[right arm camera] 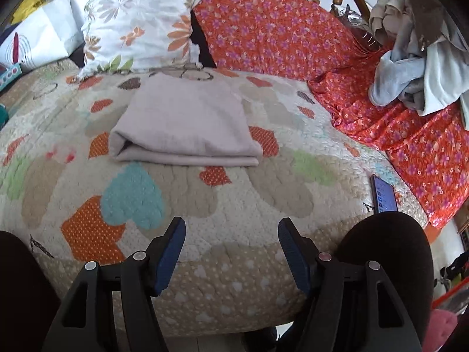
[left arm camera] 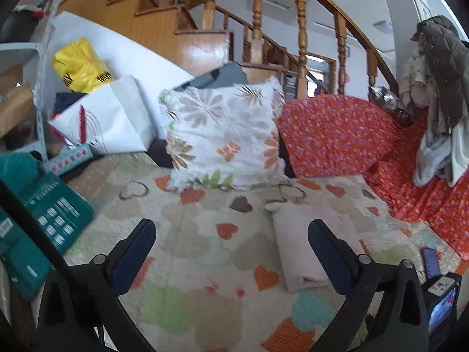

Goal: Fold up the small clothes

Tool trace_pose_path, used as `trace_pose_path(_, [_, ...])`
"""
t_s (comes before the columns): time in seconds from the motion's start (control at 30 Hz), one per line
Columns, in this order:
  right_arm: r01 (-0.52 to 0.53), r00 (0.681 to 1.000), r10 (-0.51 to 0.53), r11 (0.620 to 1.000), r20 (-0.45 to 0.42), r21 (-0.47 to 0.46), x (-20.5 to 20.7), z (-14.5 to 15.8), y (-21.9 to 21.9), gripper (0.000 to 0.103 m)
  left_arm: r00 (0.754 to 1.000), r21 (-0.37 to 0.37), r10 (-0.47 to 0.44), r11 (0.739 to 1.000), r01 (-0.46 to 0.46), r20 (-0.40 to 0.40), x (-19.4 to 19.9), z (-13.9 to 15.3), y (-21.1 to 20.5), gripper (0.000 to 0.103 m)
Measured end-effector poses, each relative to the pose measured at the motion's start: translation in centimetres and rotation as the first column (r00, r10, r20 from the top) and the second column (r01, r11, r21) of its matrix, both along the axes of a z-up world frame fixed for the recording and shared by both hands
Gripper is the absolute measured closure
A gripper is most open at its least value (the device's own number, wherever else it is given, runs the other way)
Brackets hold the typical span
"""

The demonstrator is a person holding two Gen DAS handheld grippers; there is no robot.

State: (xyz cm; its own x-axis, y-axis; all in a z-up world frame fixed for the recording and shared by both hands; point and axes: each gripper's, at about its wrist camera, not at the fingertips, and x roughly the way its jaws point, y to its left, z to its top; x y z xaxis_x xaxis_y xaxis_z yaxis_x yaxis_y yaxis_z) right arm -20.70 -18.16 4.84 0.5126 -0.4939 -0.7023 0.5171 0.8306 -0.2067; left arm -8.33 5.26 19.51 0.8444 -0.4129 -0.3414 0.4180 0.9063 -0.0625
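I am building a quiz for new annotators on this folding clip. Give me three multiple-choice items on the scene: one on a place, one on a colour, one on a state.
1. Where does the phone lie?
A. on the heart-patterned quilt, near the red floral cover
B. on top of the floral pillow
C. on the folded garment

2. What colour is the folded garment?
A. bright yellow
B. pale pinkish grey
C. dark green

3. How does the right tool stand?
A. shut on the garment
B. shut on the phone
C. open, with nothing between its fingers

Answers:
1. A, since the phone rests on the quilt at its right edge, beside the red cover.
2. B, as both views show it pale pinkish grey.
3. C, because only quilt shows between the blue fingers; the garment lies farther off.
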Motion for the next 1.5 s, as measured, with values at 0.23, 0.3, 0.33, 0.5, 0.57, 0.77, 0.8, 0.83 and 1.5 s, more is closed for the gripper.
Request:
trace_pose_path(0.23, [0.040, 0.999, -0.041, 0.999, 0.032, 0.037, 0.0, 1.4, -2.3, 0.033, 0.984, 0.043, 0.178, 0.983, -0.178, 0.007, 2.1, 0.5, 0.0, 0.000])
trace_pose_path(0.3, [0.038, 0.998, -0.041, 0.997, 0.045, 0.067, 0.6, 1.6, -3.4, 0.033, 0.980, 0.037, 0.199, 0.979, -0.198, -0.005, 1.7, -0.1, -0.2, 0.000])
trace_pose_path(0.33, [0.027, 0.998, -0.032, 0.996, 0.050, 0.079, 1.0, 1.7, -3.9, 0.033, 0.979, 0.030, 0.203, 0.979, -0.203, -0.005, 1.4, -0.4, -0.2, 0.000])
trace_pose_path(0.5, [-0.057, 0.996, 0.044, 0.985, 0.078, 0.163, 4.1, 1.7, -6.3, 0.032, 0.974, 0.075, 0.220, 0.974, -0.216, -0.051, 0.9, -2.8, -1.8, 0.000])
trace_pose_path(0.57, [-0.094, 0.993, 0.078, 0.976, 0.089, 0.195, 5.3, 1.4, -6.9, 0.032, 0.964, 0.086, 0.259, 0.964, -0.254, -0.061, 0.6, -3.5, -2.2, 0.000])
trace_pose_path(0.77, [-0.203, 0.975, 0.187, 0.968, 0.118, 0.150, 7.6, 0.5, -8.5, 0.032, 0.931, 0.126, 0.342, 0.937, -0.327, -0.130, 0.1, -5.2, -3.5, 0.000])
trace_pose_path(0.8, [-0.214, 0.973, 0.198, 0.966, 0.120, 0.143, 7.6, 0.4, -8.8, 0.032, 0.926, 0.141, 0.347, 0.934, -0.328, -0.146, 0.2, -5.5, -4.0, 0.000])
trace_pose_path(0.83, [-0.226, 0.970, 0.210, 0.964, 0.125, 0.137, 7.5, 0.2, -9.0, 0.032, 0.923, 0.152, 0.352, 0.932, -0.330, -0.154, 0.3, -5.7, -4.2, 0.000])
trace_pose_path(1.5, [-0.124, 0.977, 0.087, 0.974, 0.193, 0.191, 3.5, -2.3, -12.9, 0.026, 0.813, 0.201, 0.209, 0.973, -0.115, -0.544, 2.9, -15.0, -12.3, 0.000])
